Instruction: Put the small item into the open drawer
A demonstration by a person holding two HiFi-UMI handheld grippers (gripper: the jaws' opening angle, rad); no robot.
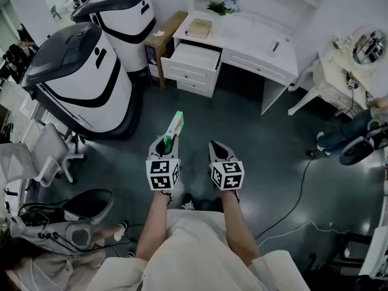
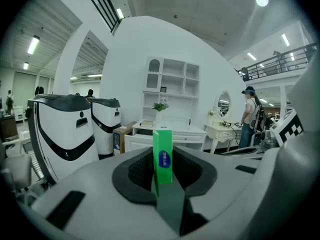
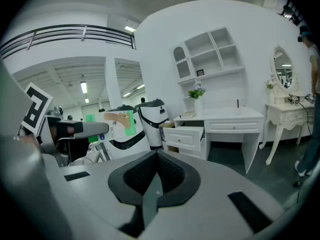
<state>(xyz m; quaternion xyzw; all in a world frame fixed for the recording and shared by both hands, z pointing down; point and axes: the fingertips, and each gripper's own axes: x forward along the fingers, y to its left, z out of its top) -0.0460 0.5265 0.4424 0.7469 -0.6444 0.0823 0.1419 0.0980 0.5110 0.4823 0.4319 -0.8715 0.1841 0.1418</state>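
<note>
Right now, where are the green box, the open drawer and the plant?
green box (image 2: 162, 156): left gripper view, front face.
open drawer (image 1: 195, 56): head view, pale inside.
plant (image 1: 222, 6): head view, leaves.

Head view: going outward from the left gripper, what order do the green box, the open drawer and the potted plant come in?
1. Green box: clamped in the left gripper itself.
2. Open drawer: ahead, at the left of the desk.
3. Potted plant: at the desk's back, farthest.

text: none legible | green box (image 2: 162, 139) | blue oval label (image 2: 164, 160): unreadable
</note>
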